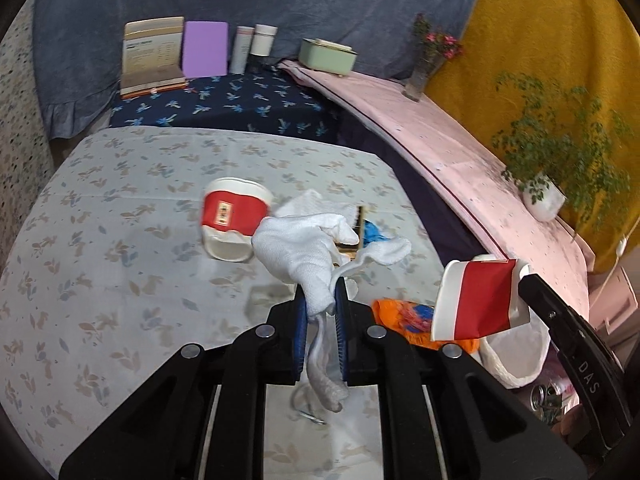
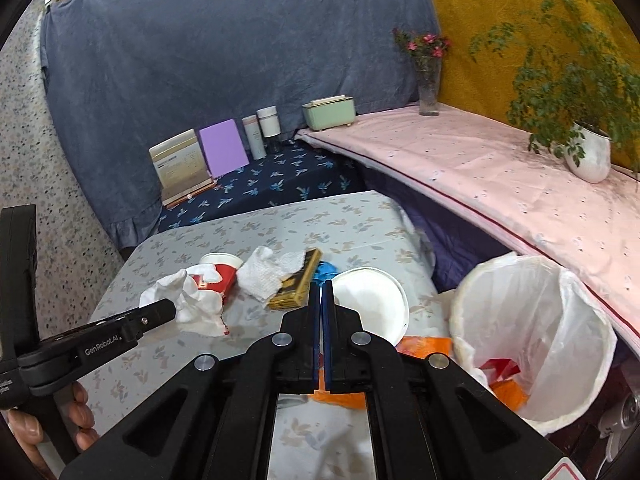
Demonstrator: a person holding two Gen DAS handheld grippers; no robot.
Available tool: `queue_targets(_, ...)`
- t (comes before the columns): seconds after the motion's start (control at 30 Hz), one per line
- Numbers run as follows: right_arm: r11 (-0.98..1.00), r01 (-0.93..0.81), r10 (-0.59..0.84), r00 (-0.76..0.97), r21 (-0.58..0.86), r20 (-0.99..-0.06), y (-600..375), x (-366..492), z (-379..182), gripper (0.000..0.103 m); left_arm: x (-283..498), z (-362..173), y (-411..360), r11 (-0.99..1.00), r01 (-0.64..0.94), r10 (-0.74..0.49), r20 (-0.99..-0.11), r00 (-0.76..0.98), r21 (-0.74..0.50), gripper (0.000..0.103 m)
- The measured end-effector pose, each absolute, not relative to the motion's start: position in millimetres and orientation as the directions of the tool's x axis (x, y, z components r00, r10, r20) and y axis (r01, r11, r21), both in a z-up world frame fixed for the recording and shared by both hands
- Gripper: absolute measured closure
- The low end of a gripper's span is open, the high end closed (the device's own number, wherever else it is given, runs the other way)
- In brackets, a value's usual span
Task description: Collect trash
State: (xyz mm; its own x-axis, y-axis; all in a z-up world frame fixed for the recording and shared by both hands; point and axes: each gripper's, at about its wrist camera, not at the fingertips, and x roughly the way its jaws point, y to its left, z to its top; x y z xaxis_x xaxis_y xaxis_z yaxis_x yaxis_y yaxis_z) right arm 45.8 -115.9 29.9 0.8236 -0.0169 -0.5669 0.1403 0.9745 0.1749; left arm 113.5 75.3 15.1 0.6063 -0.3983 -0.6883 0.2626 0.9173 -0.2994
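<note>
Both grippers are loaded, left gripper [image 1: 320, 300] pinching a white tissue [image 1: 304, 248], right gripper [image 2: 321, 292] clamping a paper cup [image 2: 370, 304] beside the bin [image 2: 532, 344], which looks barely filled.

"GenRobot.AI" on left gripper [image 2: 170, 311], "DAS" on right gripper [image 1: 524, 280]

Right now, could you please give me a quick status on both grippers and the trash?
Left gripper shut on white tissue. Right gripper shut on paper cup, near lined bin. Second cup still on table. Nothing blocking.
</note>
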Motion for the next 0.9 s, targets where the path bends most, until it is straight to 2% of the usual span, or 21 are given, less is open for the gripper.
queue_targets(0.9,0.913,0.348,-0.173,0.804,0.214,-0.569,-224.5,-4.3,16.1,0.102,81.4,12.7,-63.4,0.832,0.499,-0.502,-0.708,0.496,-0.241,0.091)
